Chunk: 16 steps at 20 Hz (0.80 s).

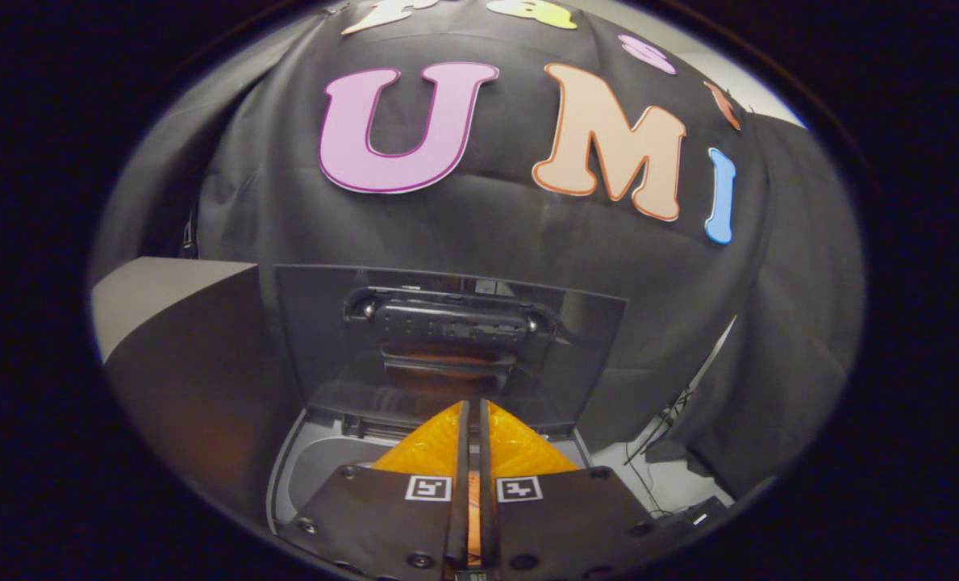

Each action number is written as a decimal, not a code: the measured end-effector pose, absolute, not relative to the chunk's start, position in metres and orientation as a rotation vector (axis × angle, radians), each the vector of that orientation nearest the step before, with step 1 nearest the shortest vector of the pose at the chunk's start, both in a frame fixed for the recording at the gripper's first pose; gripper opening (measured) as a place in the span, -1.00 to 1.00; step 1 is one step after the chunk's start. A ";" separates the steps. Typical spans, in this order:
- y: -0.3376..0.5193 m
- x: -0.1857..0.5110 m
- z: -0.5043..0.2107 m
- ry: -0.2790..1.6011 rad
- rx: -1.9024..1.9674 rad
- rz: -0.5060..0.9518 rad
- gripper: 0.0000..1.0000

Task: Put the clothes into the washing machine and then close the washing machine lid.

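So the gripper (473,452) is clenched on the orange garment (519,452), with both fingers squeezed nearly together and a thin strip of the cloth pinched in the slot between them. The rest of the fabric bunches out to either side of the fingers and just ahead of the tips, hanging below them.

The washing machine (318,460) sits right underneath, a top loader. Its pale rim curves around the front-left of the opening, and the cloth looks to be hanging over that opening rather than off to one side. The lid (447,347) stands upright at the back edge of the machine, straight ahead of the fingers, dark and see-through with a handle bar across it.

What matters most: the drum is straight down from the tips and the lid is straight ahead beyond the garment. So it's probably a drop and release first, then a reach forward over the opening to the lid's top edge to tip it shut. How deep the cloth already hangs is hard to tell.
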State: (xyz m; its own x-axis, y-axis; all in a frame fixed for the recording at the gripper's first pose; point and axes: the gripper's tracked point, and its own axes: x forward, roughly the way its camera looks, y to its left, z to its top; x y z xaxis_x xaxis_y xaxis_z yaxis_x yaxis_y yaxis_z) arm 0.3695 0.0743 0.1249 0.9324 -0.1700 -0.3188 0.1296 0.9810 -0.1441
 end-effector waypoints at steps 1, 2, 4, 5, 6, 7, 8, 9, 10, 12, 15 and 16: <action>0.074 0.372 0.128 0.327 -0.111 -0.155 -0.88; 0.075 0.375 0.131 0.317 -0.103 -0.157 -0.88; 0.078 0.382 0.139 0.302 -0.089 -0.153 -0.86; 0.081 0.386 0.144 0.294 -0.086 -0.150 -0.85; 0.084 0.391 0.149 0.286 -0.085 -0.143 -0.85; 0.089 0.397 0.153 0.277 -0.084 -0.135 -0.85; 0.093 0.404 0.160 0.265 -0.088 -0.125 -0.85; 0.096 0.411 0.168 0.251 -0.094 -0.116 -0.76; 0.102 0.418 0.175 0.232 -0.099 -0.106 -0.75; 0.111 0.433 0.191 0.201 -0.112 -0.087 -0.54; 0.123 0.457 0.209 0.167 -0.122 -0.065 -0.43; 0.125 0.463 0.215 0.156 -0.126 -0.060 -0.29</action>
